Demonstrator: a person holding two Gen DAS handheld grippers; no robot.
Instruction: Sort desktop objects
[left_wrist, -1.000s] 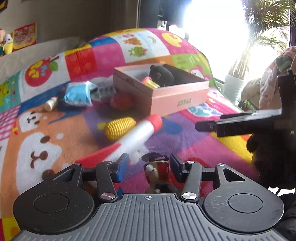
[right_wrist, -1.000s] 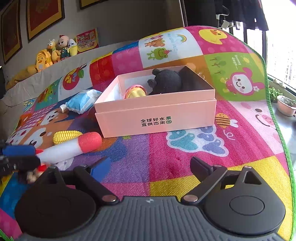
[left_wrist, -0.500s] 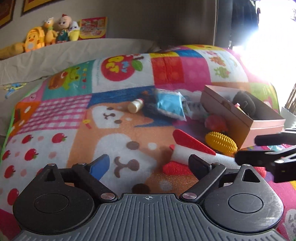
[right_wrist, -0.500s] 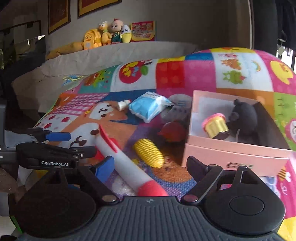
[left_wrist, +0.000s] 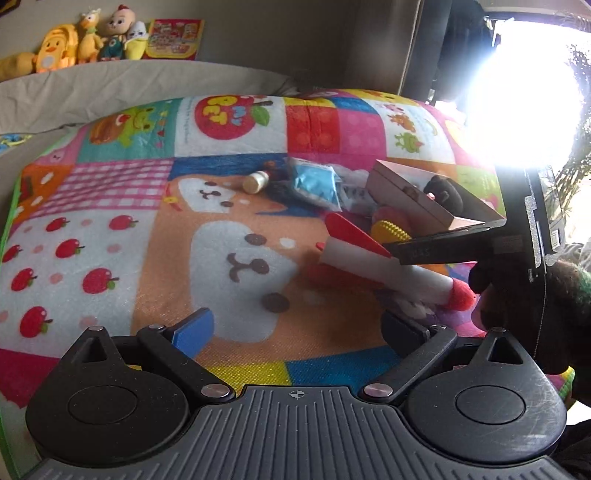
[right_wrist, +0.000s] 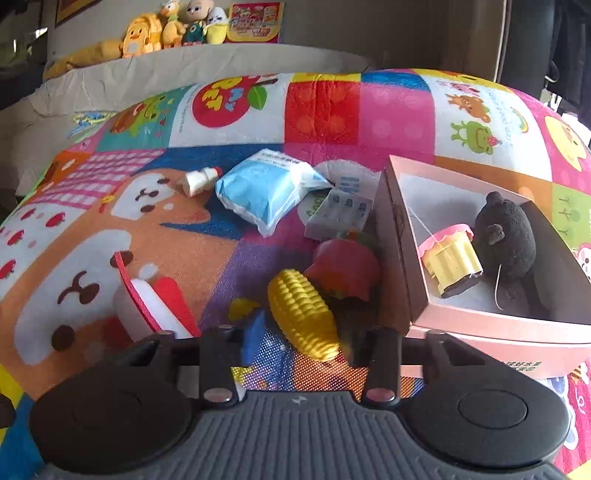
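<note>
The toy corn (right_wrist: 303, 314) lies between our closing right gripper (right_wrist: 301, 341) jaws, not yet pressed; our left gripper (left_wrist: 295, 328) is opening, empty.

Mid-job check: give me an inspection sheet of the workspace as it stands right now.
Surface: patchwork play mat, brightly printed.
Job's things: pink box holding a black plush and a yellow cup toy; toy corn, red toy fruit and toy rocket outside it.
Clutter: blue packet, small bottle, grey case.
Grippers: right gripper closing around the corn; left gripper opening, nothing between its jaws.
Cables: nothing seen.
Surroundings: plush toys on a ledge; glaring window.
</note>
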